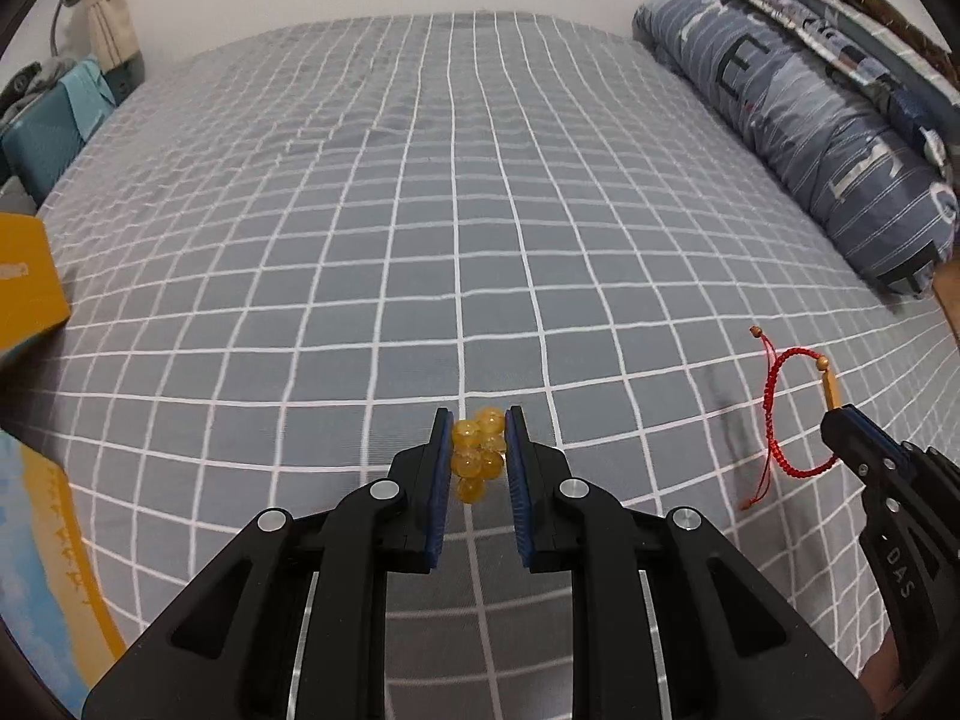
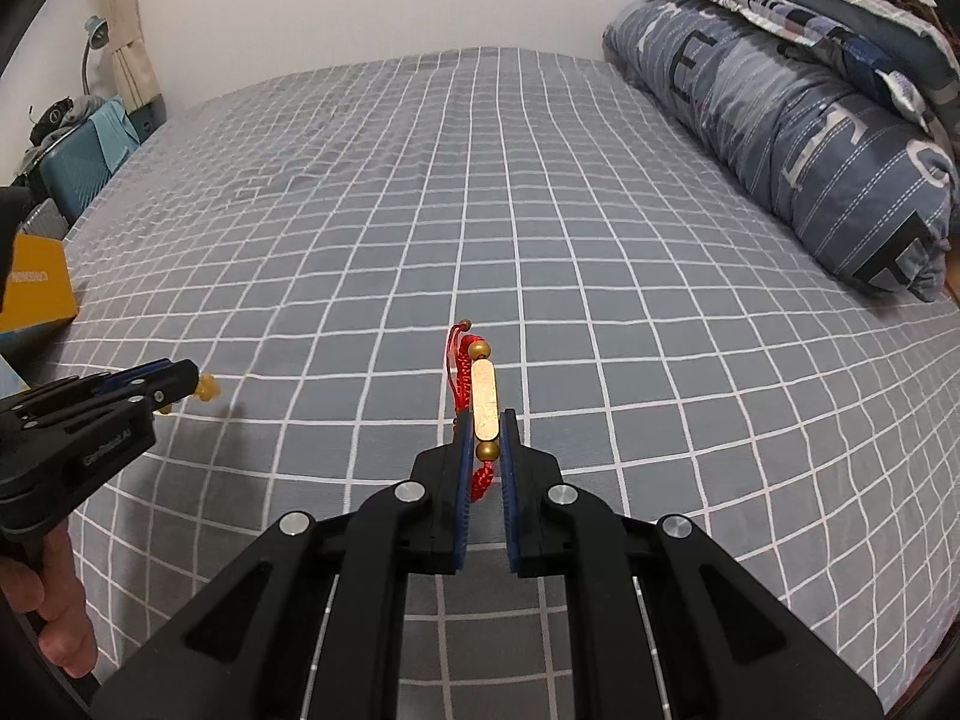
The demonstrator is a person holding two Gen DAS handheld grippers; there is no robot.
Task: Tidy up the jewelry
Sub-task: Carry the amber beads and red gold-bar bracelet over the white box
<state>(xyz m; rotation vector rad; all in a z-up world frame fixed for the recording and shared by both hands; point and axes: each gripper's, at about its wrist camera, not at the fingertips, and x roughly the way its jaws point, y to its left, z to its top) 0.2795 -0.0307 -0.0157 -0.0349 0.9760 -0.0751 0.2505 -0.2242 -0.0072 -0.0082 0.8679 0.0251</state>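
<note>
Far left of the left claw [image 1: 478,420] sits a yellow box [image 1: 27,282] at the bed's edge, likely where the jewelry goes. The left claw is nearly closed on the amber beads [image 1: 477,450], bunched between its pads so the strand cannot slip. To its right, the right claw [image 2: 486,420] is pinched tight on the red cord bracelet's [image 2: 462,372] gold bar [image 2: 485,399], the cord dangling clear above the sheet [image 1: 420,210].

yellow box [image 1: 24,282]: cut by left edge | print unreadable
</note>
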